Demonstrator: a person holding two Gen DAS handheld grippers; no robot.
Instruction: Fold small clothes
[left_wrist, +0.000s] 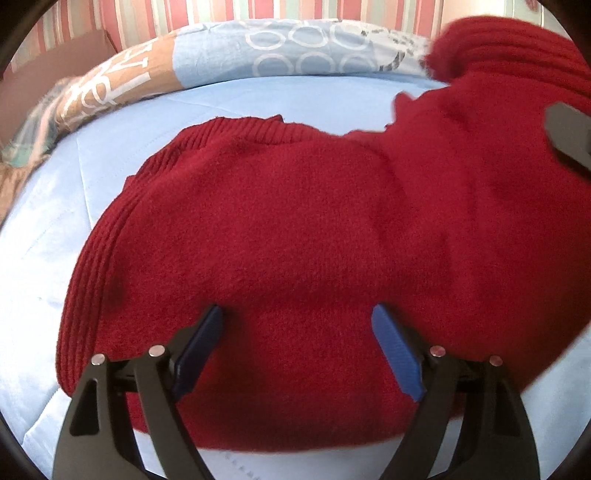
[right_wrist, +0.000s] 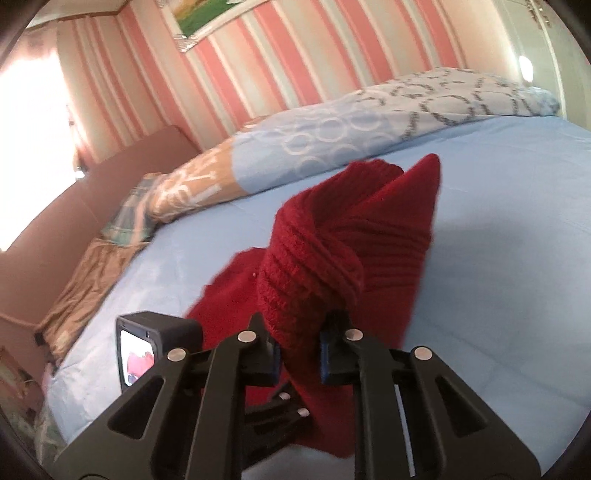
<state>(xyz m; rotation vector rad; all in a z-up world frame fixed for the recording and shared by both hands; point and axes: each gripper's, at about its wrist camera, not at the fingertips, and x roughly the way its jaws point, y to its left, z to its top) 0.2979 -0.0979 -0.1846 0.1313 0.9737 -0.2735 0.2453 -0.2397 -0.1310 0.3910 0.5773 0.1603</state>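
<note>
sweater (right_wrist: 332, 266) pinched between right fingers (right_wrist: 325, 354)

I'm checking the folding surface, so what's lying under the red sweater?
The red knitted sweater lies on a light blue bed sheet, which shows all around it. Whatever is directly beneath its middle is covered.

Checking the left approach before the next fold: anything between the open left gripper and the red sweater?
Nothing visible. The left gripper hangs open directly over the red sweater on the blue sheet, fingers apart. The right gripper is already shut on a lifted ribbed edge of the sweater.
</note>
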